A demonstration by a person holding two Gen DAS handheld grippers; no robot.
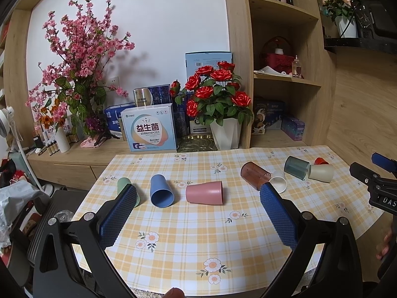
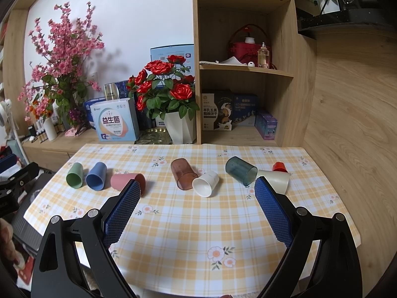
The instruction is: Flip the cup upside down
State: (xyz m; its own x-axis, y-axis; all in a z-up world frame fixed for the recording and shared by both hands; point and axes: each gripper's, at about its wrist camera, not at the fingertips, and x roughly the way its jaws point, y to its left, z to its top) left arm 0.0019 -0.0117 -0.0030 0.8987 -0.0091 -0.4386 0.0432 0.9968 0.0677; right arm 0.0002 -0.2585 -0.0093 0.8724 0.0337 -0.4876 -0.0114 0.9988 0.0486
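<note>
Several cups lie on their sides in a row on the checked tablecloth (image 1: 188,243): green (image 1: 123,183), blue (image 1: 161,190), pink (image 1: 204,192), clear brown (image 1: 254,175), white (image 1: 279,183), clear grey-blue (image 1: 296,167), cream (image 1: 321,173) and a small red one (image 1: 320,160). In the right wrist view they show as green (image 2: 74,175), blue (image 2: 96,175), pink (image 2: 124,180), brown (image 2: 183,176), white (image 2: 206,183), grey-blue (image 2: 240,170), cream (image 2: 275,177), red (image 2: 279,167). My left gripper (image 1: 197,193) is open and empty, above the table in front of the pink cup. My right gripper (image 2: 196,190) is open and empty, in front of the white cup.
A red rose pot (image 1: 225,134), a white box (image 1: 150,131) and a pink blossom plant (image 1: 82,74) stand on the cabinet behind the table. A wooden shelf unit (image 2: 245,74) holds boxes. The right gripper body (image 1: 377,186) shows at the left view's right edge.
</note>
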